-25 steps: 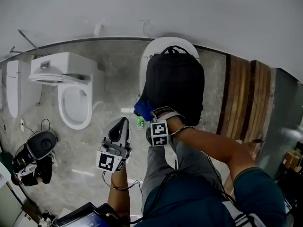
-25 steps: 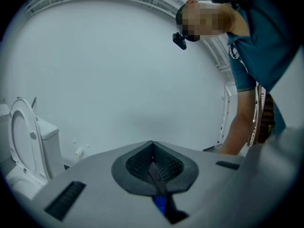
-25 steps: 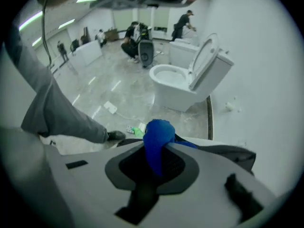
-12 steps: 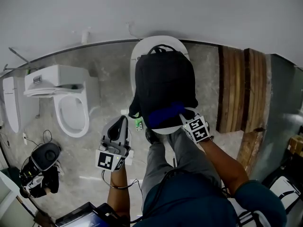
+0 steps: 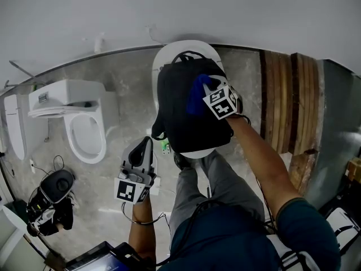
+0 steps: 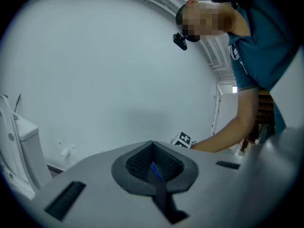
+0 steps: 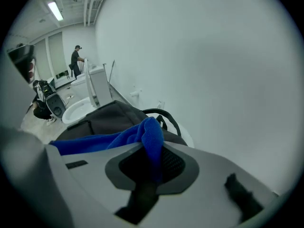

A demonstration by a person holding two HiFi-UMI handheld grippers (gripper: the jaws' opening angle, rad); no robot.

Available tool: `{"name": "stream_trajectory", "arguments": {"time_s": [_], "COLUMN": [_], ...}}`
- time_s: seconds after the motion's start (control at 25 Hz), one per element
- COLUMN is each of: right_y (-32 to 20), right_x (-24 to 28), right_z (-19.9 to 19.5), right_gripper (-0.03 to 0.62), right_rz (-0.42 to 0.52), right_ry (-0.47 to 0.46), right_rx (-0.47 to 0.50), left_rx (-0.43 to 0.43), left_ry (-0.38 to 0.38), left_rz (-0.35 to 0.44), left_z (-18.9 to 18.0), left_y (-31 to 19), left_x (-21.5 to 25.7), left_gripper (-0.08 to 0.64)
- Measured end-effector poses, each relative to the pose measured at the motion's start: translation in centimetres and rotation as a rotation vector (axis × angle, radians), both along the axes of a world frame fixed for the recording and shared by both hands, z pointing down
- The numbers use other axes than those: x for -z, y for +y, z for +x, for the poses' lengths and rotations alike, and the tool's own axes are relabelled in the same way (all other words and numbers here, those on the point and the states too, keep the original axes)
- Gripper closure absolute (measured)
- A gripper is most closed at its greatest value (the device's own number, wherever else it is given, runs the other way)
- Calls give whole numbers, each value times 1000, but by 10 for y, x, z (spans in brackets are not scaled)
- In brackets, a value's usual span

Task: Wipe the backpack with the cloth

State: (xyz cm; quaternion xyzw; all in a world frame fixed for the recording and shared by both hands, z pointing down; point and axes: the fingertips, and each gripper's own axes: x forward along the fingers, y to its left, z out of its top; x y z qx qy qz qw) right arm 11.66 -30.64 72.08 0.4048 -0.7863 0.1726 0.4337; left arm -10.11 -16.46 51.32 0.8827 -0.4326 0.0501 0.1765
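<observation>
The black backpack point(image 5: 192, 117) lay on a white round top point(image 5: 169, 54) at the upper middle of the head view, close under the wall. The right gripper point(image 5: 210, 95) sat on the pack's upper right part. Its jaws were clamped on the blue cloth point(image 5: 197, 95), which rested against the fabric. The left gripper point(image 5: 145, 148) hung at lower centre-left over the grey floor, apart from the pack, with its jaws pressed together.

A white toilet point(image 5: 84, 123) stood at the left, a black device point(image 5: 49, 192) lay at the lower left, and wooden planks point(image 5: 287, 106) filled the upper right. The person's legs point(image 5: 197, 179) hid the floor just below the pack.

Only the right gripper view showed the carry handle point(image 7: 164, 117) arching behind the cloth and a distant person point(image 7: 76, 56) at upper left. The left gripper view gave mostly bare wall, with the right arm point(image 6: 237, 127) reaching in at the right.
</observation>
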Motion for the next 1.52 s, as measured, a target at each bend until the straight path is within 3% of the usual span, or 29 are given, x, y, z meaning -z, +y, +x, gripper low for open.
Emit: {"name": "stream_trajectory", "arguments": {"time_s": [0.16, 0.4, 0.64, 0.88, 1.16, 1.52], "right_y": [-7, 74, 194, 298, 304, 271], "right_x": [-14, 4, 4, -36, -51, 86], "right_z": [24, 54, 27, 1, -2, -11], "right_gripper": [541, 541, 541, 541, 541, 541], "right_rz": [-90, -108, -230, -360, -244, 64], "right_ry": [2, -30, -62, -97, -259, -464], "right_rx": [-71, -107, -39, 16, -28, -140], "left_rx": [15, 14, -16, -41, -82, -148], "left_ry": [-5, -2, 11, 7, 5, 20], "left_rz": [-2, 5, 22, 29, 46, 117], "left_z": [-4, -3, 2, 7, 13, 23], "left_y": [1, 3, 6, 13, 30, 59], "left_x": [2, 6, 14, 18, 24, 74], "left_gripper": [557, 557, 555, 557, 555, 557]}}
